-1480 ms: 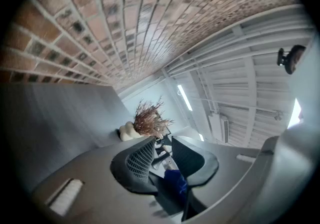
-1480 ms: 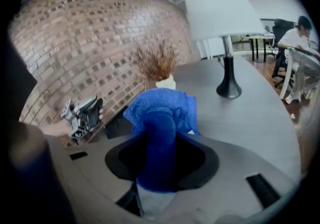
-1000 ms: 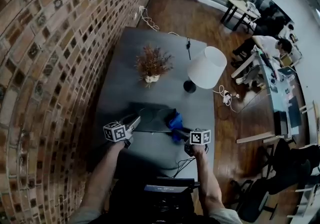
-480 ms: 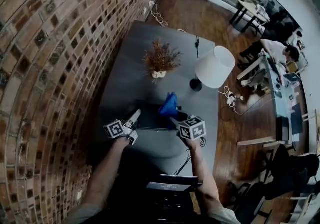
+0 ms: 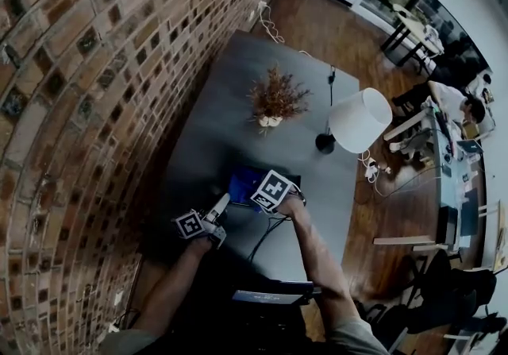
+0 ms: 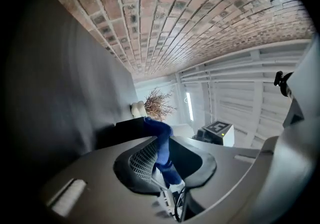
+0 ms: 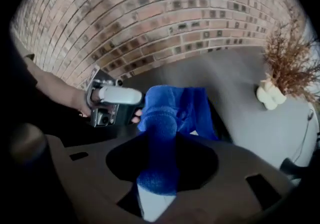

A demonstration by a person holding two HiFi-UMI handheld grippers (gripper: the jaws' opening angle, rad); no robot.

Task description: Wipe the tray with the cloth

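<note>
The cloth (image 7: pixel 192 110) is being clamped in the right gripper (image 7: pixel 157 133), jaws narrow, and held over the tray (image 6: pixel 125 129). A fold is also being pinched by the left gripper (image 6: pixel 159 142), whose jaws have just been closing, at the tray's near edge. Bare grey table (image 5: pixel 238 107) is being left open beyond. A brick wall (image 5: pixel 95 67) is crowding its left edge, with the plant (image 5: pixel 276 99) and lamp (image 5: pixel 361 119) well apart.
</note>
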